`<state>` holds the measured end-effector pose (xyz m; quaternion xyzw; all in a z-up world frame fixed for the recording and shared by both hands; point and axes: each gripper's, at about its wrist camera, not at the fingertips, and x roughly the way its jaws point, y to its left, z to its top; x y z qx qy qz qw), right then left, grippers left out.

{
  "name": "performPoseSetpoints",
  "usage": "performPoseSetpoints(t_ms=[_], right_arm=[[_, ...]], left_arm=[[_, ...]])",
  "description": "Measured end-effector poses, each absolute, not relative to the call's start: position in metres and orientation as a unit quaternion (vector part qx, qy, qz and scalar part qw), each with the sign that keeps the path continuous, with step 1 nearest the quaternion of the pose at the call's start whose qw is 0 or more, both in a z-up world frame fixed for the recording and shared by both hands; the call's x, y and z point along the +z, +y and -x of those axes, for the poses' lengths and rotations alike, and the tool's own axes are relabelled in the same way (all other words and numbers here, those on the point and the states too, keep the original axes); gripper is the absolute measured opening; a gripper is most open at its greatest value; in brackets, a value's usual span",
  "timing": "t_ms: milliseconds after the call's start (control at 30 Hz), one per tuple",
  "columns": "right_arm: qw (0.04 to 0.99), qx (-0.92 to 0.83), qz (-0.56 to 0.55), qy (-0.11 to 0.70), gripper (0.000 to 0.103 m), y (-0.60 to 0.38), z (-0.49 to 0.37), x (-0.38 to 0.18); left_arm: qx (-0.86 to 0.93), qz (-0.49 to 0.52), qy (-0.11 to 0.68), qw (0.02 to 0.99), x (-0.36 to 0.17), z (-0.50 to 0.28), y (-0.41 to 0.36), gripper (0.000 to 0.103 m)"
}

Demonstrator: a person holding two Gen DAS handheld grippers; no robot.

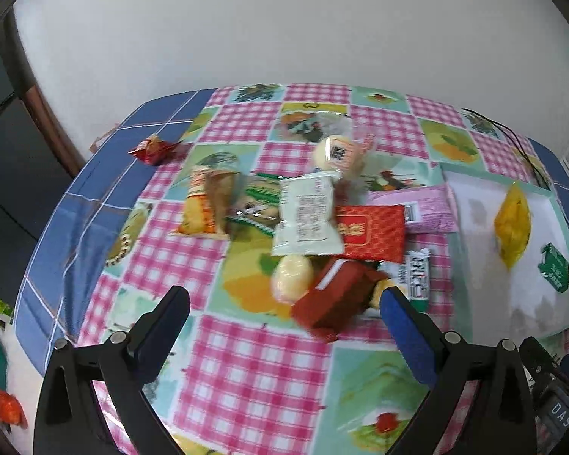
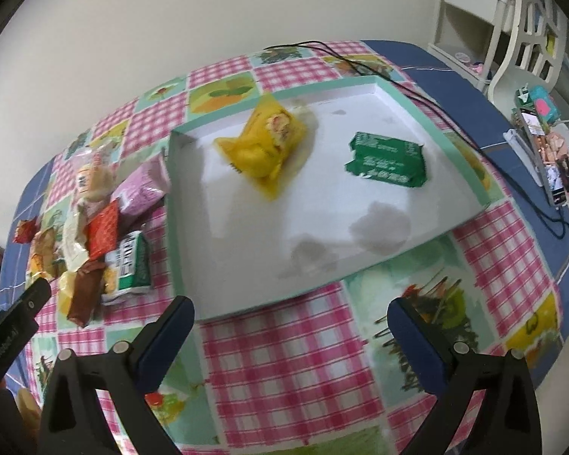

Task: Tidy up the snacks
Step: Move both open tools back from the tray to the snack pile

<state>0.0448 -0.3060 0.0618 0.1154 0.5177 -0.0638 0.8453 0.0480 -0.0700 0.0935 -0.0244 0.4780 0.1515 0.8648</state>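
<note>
Both tools hang above the bench (image 1: 246, 360) with jaws spread wide and nothing between them. The left hand-held gripper (image 1: 284, 303) points at the snack heap, nearest a dark red packet (image 1: 334, 303) and a pale round bun (image 1: 292, 276), probably the next pick. The right hand-held gripper (image 2: 292, 314) faces the white tray (image 2: 398, 87), where a yellow packet (image 2: 261, 144) and a green packet (image 2: 387, 159) already lie apart, sorted. Only the left view shows a red wrapper (image 1: 151, 148) straying from the heap; only the right shows the tray's stained floor whole
</note>
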Motion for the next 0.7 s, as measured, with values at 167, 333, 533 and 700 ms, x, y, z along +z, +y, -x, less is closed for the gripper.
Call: performPoseSetpoints(t_ms=[167,333,533,700], right_arm=[[0.849,-0.037,-0.127,0.511,0.103,-0.282,-0.042,0.063],[0.849,0.018,-0.117,0.515,0.103,-0.246,-0.047,0.065],[0.846,0.074,-0.106,0.517,0.103,-0.206,-0.052,0.064],[0.846,0.101,-0.103,0.513,0.103,-0.181,-0.054,0.065]], left_arm=[[0.161,0.029,0.477,0.864,0.095,-0.039,-0.051,0.1],[0.18,0.061,0.481,0.856,0.093,-0.033,-0.019,0.1],[0.202,0.092,0.479,0.85,0.091,-0.032,0.014,0.1],[0.188,0.089,0.488,0.848,0.089,-0.038,0.018,0.1]])
